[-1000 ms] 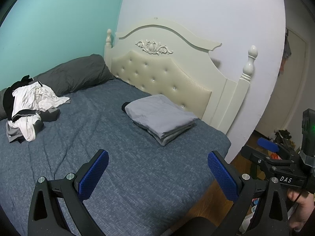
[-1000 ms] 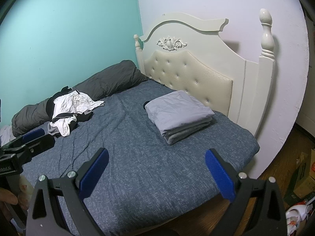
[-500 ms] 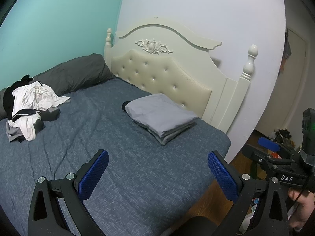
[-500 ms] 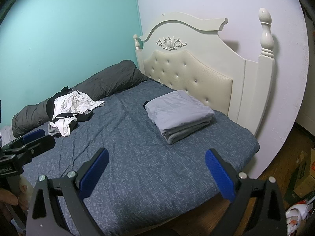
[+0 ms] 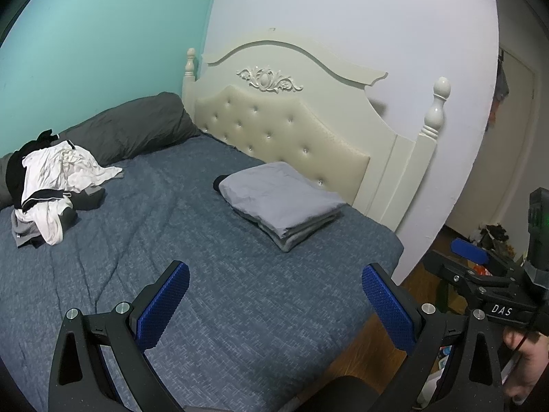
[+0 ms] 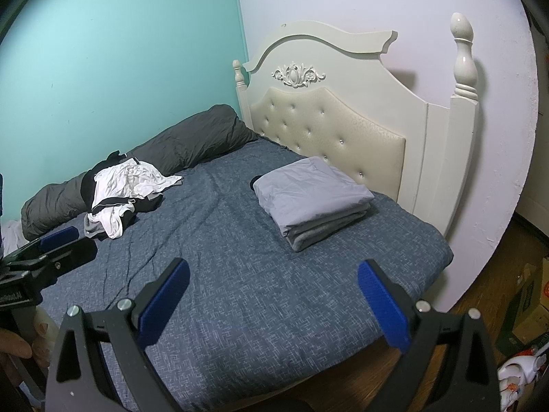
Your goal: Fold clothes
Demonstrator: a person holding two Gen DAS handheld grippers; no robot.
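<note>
I see a heap of unfolded clothes [image 5: 51, 185] on the far left of the bed [image 5: 206, 292], crumpled white cloth on top with black and grey pieces tangled under and around it. It lies just in front of a long dark grey pillow [image 5: 130, 127] that runs along the teal wall [image 5: 85, 34]. To the right, near the cream tufted headboard [image 5: 284, 130], sits a neat stack of folded grey clothes [image 5: 281, 202], square-edged, several layers deep, with something small and black poking out at its far left corner. The two piles are well apart, with bare blue-grey bedcover between them.

My left tongs [image 5: 274, 304] hang released over the near part of the bed, blue pads spread wide, nothing between them. My right tongs [image 6: 272, 304] are likewise spread wide and empty above the near right part of the bed. In the left wrist view the right tongs show at the right edge, held by a hand [image 5: 525, 364], over the wooden floor [image 5: 360, 353].
</note>
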